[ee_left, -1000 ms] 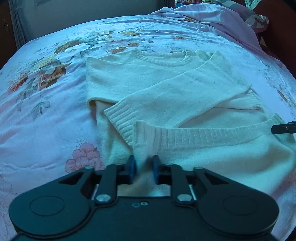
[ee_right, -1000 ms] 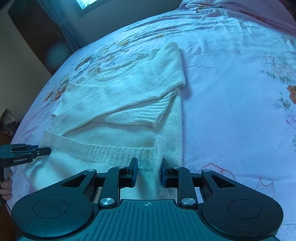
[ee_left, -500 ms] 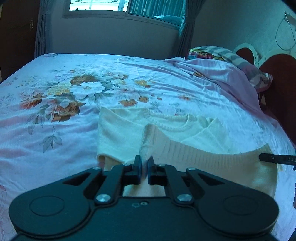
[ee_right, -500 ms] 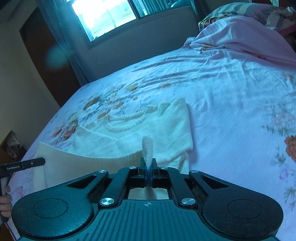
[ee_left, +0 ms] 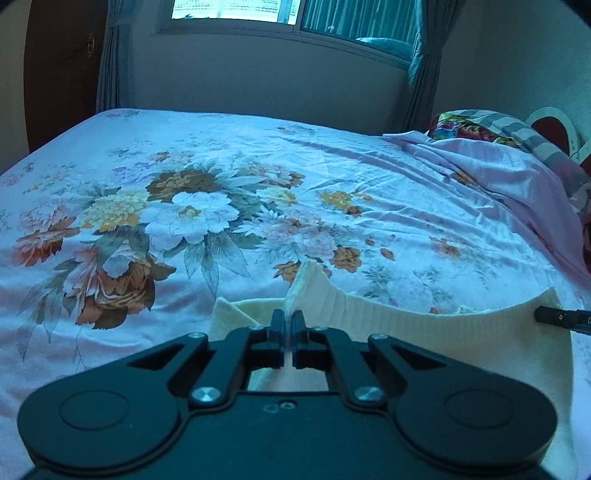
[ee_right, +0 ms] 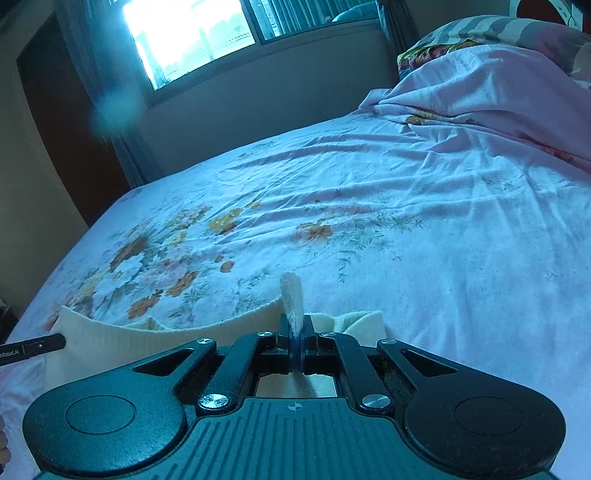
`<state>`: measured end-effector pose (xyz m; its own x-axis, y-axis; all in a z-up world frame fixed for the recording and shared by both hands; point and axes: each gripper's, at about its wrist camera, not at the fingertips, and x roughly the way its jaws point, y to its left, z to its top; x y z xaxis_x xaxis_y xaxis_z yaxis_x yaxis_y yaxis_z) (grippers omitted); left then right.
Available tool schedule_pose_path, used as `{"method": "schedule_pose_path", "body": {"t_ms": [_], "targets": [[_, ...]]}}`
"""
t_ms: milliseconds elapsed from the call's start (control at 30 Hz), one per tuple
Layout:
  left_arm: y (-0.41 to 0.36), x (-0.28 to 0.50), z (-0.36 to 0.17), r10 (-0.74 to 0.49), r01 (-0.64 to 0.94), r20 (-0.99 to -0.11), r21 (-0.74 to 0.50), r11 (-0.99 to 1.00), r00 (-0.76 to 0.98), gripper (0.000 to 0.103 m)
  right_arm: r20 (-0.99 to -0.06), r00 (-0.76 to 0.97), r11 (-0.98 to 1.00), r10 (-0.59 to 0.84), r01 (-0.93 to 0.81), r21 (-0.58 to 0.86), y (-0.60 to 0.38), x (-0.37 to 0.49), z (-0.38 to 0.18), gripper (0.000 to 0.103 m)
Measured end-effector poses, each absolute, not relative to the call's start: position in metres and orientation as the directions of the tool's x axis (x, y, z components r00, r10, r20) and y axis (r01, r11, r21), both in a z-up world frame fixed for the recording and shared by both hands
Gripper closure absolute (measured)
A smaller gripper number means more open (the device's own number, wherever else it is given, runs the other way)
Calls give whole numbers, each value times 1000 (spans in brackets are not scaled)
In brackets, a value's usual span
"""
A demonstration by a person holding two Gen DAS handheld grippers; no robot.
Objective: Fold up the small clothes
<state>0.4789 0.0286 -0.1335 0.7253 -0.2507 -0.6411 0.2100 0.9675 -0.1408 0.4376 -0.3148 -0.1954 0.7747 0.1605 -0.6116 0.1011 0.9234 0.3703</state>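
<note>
A cream knit sweater (ee_left: 424, 325) lies on the floral bed. My left gripper (ee_left: 286, 325) is shut on the left corner of its ribbed hem, which stands up between the jaws. My right gripper (ee_right: 295, 332) is shut on the right corner of the sweater (ee_right: 155, 338), with a tuft of knit sticking up above the jaws. The hem is lifted and stretched between both grippers, hiding most of the sweater body below. The tip of the right gripper (ee_left: 561, 318) shows at the right edge of the left wrist view, and the left gripper's tip (ee_right: 33, 347) at the left edge of the right wrist view.
The bed sheet (ee_left: 192, 214) has a large flower print and spreads far ahead. A rumpled pink blanket (ee_right: 487, 96) and striped pillow (ee_left: 517, 129) lie at the head end on the right. A window (ee_left: 236, 11) and curtains stand beyond the bed.
Both grippers closed on the hem corners, then lifted and carried the hem forward over the sweater. The folded sleeves and neckline are now hidden behind the raised hem.
</note>
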Motion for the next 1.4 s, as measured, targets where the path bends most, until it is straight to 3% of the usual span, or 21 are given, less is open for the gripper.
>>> {"method": "schedule_pose_path", "body": {"t_ms": [233,367,467,567,667,767,900,1033,1267,1333,1367,1400], "targets": [[24,497,-178,-163,162,-694,-68,985,701,100,-698,710,938,90,175,299,-318,467,-249,101],[23,493,-170,-122,136,-706,-37,990,698,81,-711,701,943,54,199,267,-321,463,-241,100],[34,476,-153,-150,128,-685,-84,988,713,74,-678,735,942,8,221,251,-324,444,-218,100],[29,452,-144,-186,174,-674,-86,981,715,64,-646,762,953,47,159,258,-311,418,-201,100],[14,435,-154,-214,233,-705,-70,970,677,53,-675,729,965,114,81,251,-287,399,-207,100],[9,432,-179,-164,214,-757,-33,976,633,49,-753,656,988,49,77,132,-269,392,-240,101],[15,417,-166,-157,182,-754,-51,982,637,50,-744,668,980,38,121,158,-270,381,-231,100],[20,379,-156,-182,199,-736,-65,978,652,31,-693,712,976,114,48,211,-251,337,-209,100],[17,347,-177,-114,181,-765,4,983,634,28,-736,673,986,81,52,156,-227,304,-237,99],[18,345,-172,-114,167,-775,-11,986,621,28,-739,667,979,95,71,189,-228,302,-226,94],[18,342,-170,-109,165,-777,-7,986,620,28,-725,682,977,99,73,202,-227,298,-220,78],[17,339,-171,-102,167,-779,4,986,619,28,-716,692,977,93,77,201,-225,294,-218,43]]}}
